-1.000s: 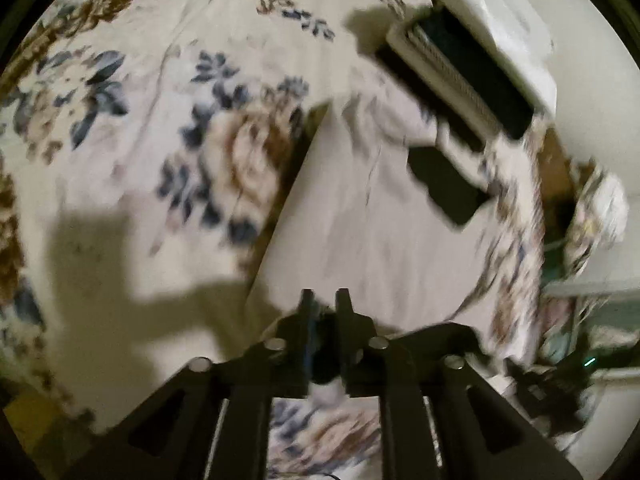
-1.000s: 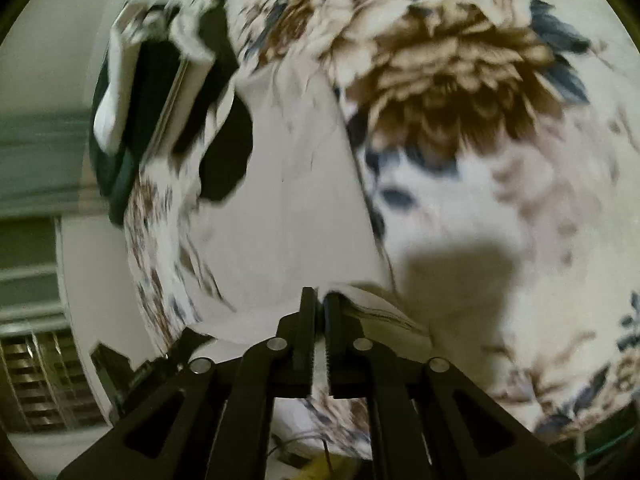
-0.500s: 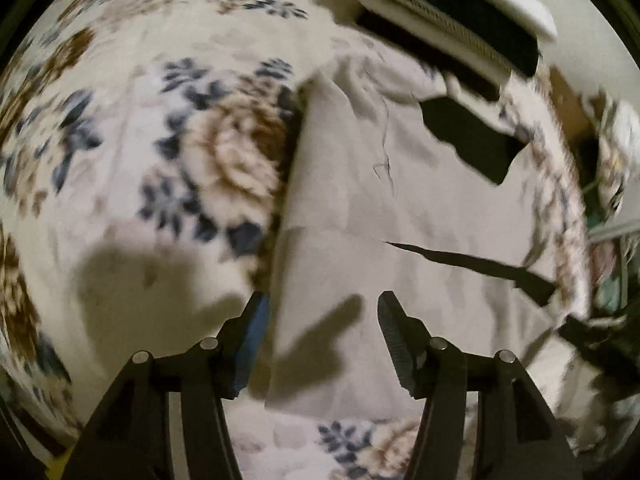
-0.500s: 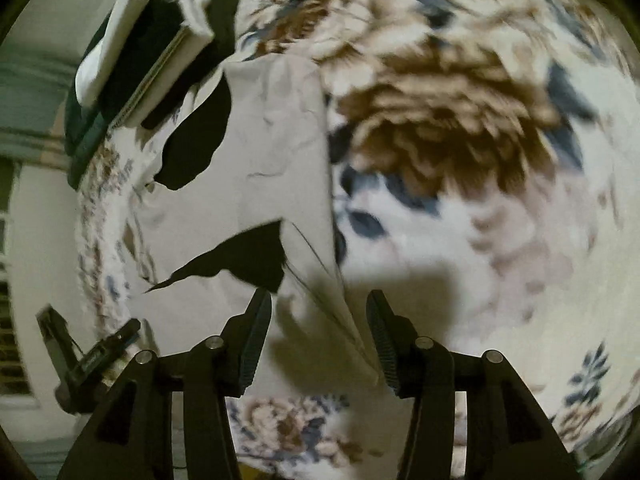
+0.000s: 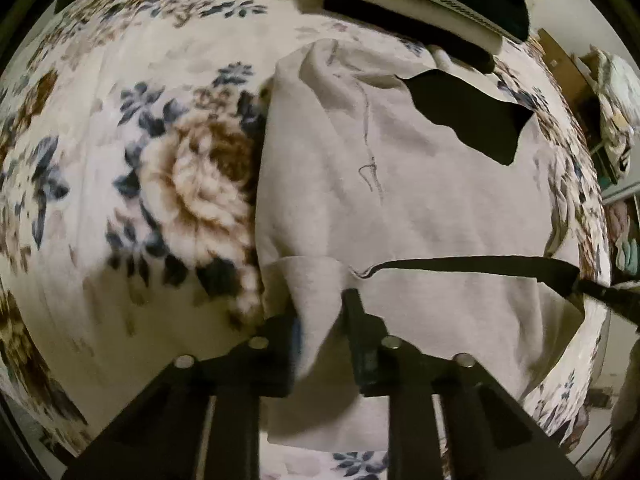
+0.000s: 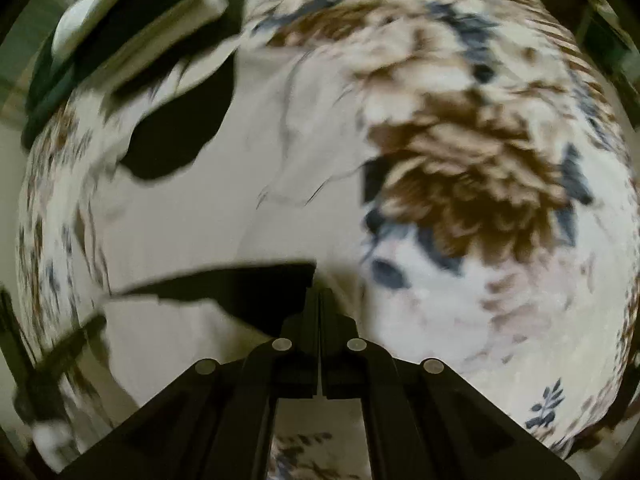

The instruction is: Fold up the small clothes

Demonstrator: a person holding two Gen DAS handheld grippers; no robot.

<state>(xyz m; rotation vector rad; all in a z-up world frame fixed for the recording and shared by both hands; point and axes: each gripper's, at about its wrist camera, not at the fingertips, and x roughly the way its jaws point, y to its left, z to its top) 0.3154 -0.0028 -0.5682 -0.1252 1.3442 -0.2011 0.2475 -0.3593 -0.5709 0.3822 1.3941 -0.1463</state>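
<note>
A pale grey garment [image 5: 420, 200] lies on a floral bedspread [image 5: 120, 200], its near part folded over the rest. In the left wrist view my left gripper [image 5: 320, 312] has its jaws partly closed around the near left corner of the fold, cloth bunched between the fingers. In the blurred right wrist view the garment [image 6: 180, 232] lies left of centre. My right gripper [image 6: 319, 300] is shut on the near right corner of the fold, which lifts and casts a dark shadow beneath.
A stack of folded white and dark items [image 5: 432, 4] lies at the far end of the bed. The bed's right edge [image 5: 592, 208] drops to a cluttered floor. The floral bedspread [image 6: 480, 200] stretches right of the garment.
Both grippers opened half a second ago after laying the fold down. Now they have closed again on the fold's near corners, the right one fully, and moved forward.
</note>
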